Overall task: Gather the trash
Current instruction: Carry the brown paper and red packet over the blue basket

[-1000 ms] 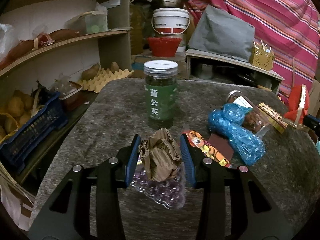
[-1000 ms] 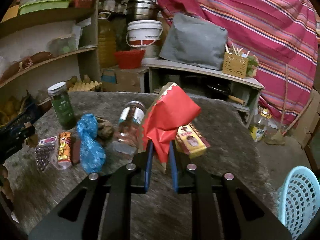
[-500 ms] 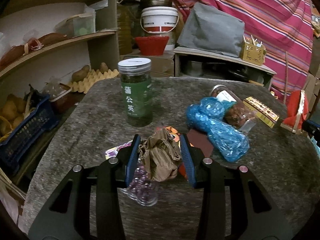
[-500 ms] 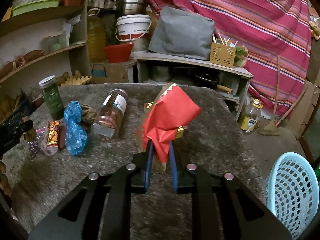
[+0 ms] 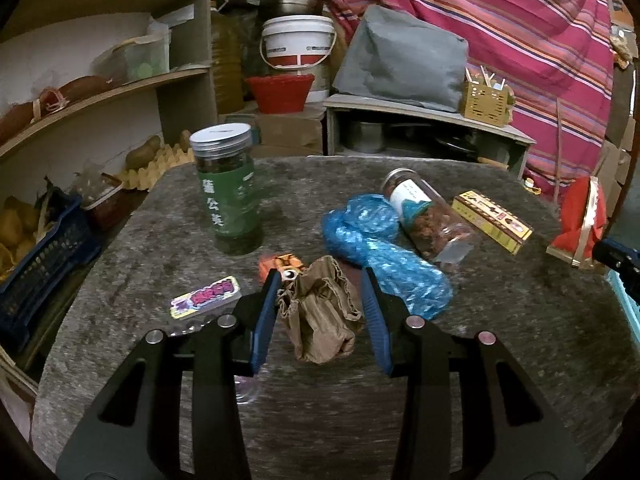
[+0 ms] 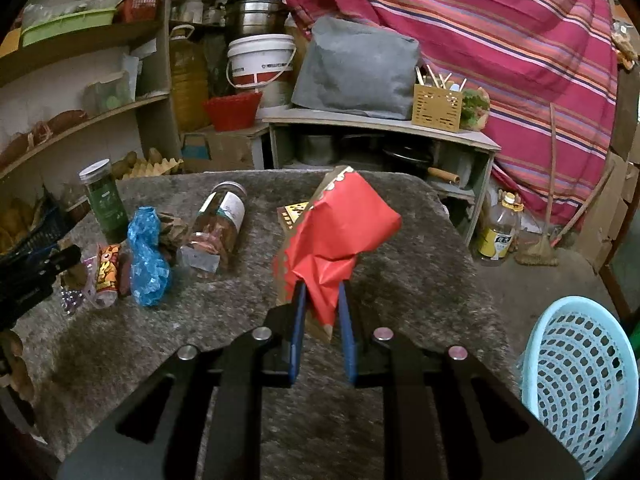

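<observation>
Left wrist view: the left gripper (image 5: 320,312) pinches a crumpled brown paper wad (image 5: 320,320). The right gripper (image 6: 322,320) clamps red paper (image 6: 336,236); the blue basket (image 6: 580,380) lies low right, nearer the right hand.

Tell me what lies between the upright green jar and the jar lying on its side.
In the left wrist view, between the green jar and the lying jar sits a crumpled blue plastic bag; otherwise bare table.
</observation>
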Demonstrator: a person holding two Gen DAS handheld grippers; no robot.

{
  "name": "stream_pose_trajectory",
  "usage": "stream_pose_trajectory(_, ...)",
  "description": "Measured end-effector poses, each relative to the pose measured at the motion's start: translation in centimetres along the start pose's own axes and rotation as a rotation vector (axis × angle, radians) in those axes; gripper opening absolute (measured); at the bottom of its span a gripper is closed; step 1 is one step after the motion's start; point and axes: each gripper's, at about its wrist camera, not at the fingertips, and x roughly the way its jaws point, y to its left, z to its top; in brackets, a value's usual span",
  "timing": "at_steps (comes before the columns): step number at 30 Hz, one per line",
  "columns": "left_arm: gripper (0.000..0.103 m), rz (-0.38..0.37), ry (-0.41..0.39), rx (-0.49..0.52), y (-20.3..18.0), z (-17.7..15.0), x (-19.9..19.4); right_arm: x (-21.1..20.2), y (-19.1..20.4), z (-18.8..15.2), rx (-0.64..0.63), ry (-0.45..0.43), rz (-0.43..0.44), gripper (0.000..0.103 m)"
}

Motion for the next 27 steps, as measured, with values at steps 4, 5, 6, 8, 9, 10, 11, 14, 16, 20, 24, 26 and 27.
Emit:
stream_pose_trajectory(4,0.04,-0.002,-0.007,0.008,-0.9,0.2,-0.3,-0.7,-0.8,-0.2,0.004,-0.003,-0.004,0.017)
stream_pose_trajectory(5,0.04,-0.004,-0.008,0.009,-1.0,0.2,-0.4,-0.9,-1.1,-0.3,0.007,-0.004,-0.005,0.017)
stream_pose_trajectory(6,0.04,-0.005,-0.01,0.009,-1.2,0.3,-0.5,-1.1,-1.3,-0.3,0.01,-0.005,-0.005,0.017)
stream_pose_trajectory(8,0.04,-0.006,-0.018,0.015,-1.4,0.3,-0.9,-1.4,-1.9,-0.4,0.018,-0.006,-0.008,0.017)
stream_pose_trajectory(9,0.04,-0.011,-0.022,0.015,-1.4,0.4,-1.2,-1.6,-2.3,-0.5,0.021,-0.006,-0.009,0.017)
stream_pose_trajectory(10,0.04,-0.022,-0.025,0.015,-1.4,0.4,-1.5,-1.7,-2.5,-0.5,0.022,-0.005,-0.011,0.017)
stream_pose_trajectory(11,0.04,-0.033,-0.029,0.014,-1.3,0.4,-1.8,-1.9,-2.8,-0.7,0.023,-0.006,-0.013,0.017)
stream_pose_trajectory(14,0.04,-0.048,-0.038,0.017,-1.0,0.3,-2.6,-2.4,-3.3,-0.9,0.032,-0.006,-0.011,0.017)
stream_pose_trajectory(16,0.04,-0.049,-0.043,0.027,-0.9,0.2,-3.0,-2.5,-3.5,-1.0,0.035,-0.003,-0.007,0.017)
stream_pose_trajectory(20,0.04,-0.038,-0.04,0.044,-1.0,0.0,-3.1,-2.6,-4.4,-1.4,0.049,0.004,0.002,0.017)
stream_pose_trajectory(24,0.04,-0.041,-0.053,0.066,-2.5,0.4,-3.7,-4.1,-6.0,-1.3,0.075,-0.022,0.002,0.017)
stream_pose_trajectory(26,0.04,-0.058,-0.071,0.082,-4.0,0.7,-4.2,-4.9,-7.1,-1.3,0.091,-0.039,-0.005,0.017)
stream_pose_trajectory(27,0.04,-0.069,-0.077,0.091,-5.0,0.8,-4.4,-5.4,-8.0,-1.3,0.104,-0.046,-0.011,0.017)
